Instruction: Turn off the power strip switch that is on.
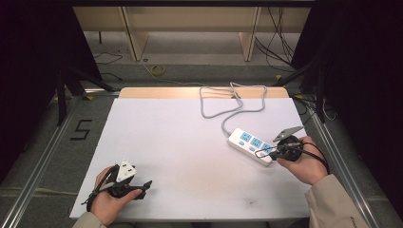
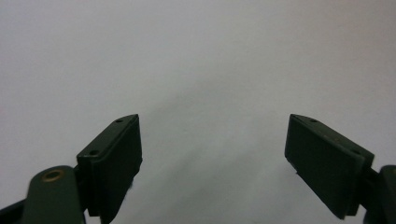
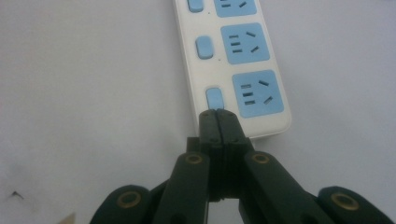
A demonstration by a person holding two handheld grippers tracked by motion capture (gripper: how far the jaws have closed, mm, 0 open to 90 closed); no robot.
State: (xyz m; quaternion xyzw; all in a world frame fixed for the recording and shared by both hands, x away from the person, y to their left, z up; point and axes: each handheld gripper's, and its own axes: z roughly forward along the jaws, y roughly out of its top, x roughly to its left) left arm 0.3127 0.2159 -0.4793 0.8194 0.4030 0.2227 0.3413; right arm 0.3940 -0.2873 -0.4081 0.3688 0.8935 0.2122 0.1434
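Right gripper view: white pwr strip [image 3: 233,65] w/ blue sockets; right tongs [image 3: 218,114] closed.

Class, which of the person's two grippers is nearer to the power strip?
Right. The right gripper has its shut jaws at the power strip's near end, beside a switch. The left gripper lies open across the table, far from it.

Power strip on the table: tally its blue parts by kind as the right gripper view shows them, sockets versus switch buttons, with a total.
On the power strip, in the right gripper view:
Blue sockets: 3 (nearest)
Blue switch buttons: 3 (nearest, just ahead of the closed right gripper)
Total blue parts: 6
The top socket and top button are cut off by the frame edge.
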